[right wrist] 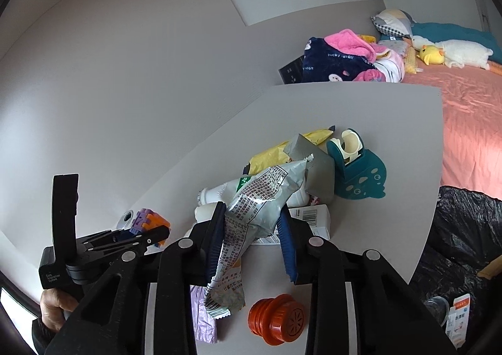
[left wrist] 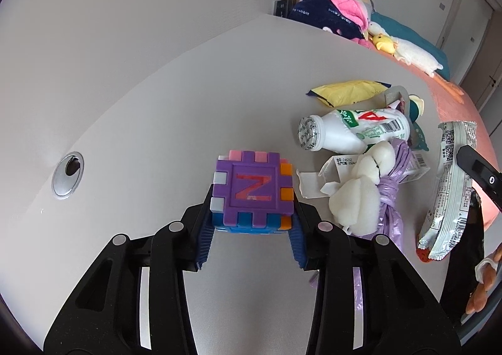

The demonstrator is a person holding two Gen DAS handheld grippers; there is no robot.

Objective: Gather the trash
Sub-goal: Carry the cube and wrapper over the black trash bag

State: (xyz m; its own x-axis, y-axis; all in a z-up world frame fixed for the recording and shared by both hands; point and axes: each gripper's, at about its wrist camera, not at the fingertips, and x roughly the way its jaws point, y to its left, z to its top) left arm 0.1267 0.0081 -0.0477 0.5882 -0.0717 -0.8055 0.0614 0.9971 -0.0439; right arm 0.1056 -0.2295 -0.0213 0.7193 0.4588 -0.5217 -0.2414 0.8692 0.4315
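My left gripper (left wrist: pixel 251 214) is shut on a purple puzzle cube (left wrist: pixel 253 190) with a red Z, held just above the grey table (left wrist: pixel 157 123). The cube also shows in the right wrist view (right wrist: pixel 149 220). My right gripper (right wrist: pixel 251 229) is shut on a silver snack wrapper (right wrist: pixel 260 198), lifted over the trash pile; the wrapper also shows in the left wrist view (left wrist: pixel 448 185). On the table lie a white drink bottle (left wrist: pixel 351 132), a yellow packet (left wrist: pixel 348 92), a torn small carton (left wrist: pixel 329 179), white foam (left wrist: pixel 360 195) and a purple plastic bag (left wrist: pixel 392 198).
A teal tape dispenser (right wrist: pixel 357 170) stands at the table's far side. An orange ribbed cap (right wrist: pixel 277 319) lies near my right gripper. A black trash bag (right wrist: pixel 464 245) with some trash sits right of the table. A bed (right wrist: pixel 470 123) with plush toys lies beyond. A cable hole (left wrist: pixel 67 174) is at left.
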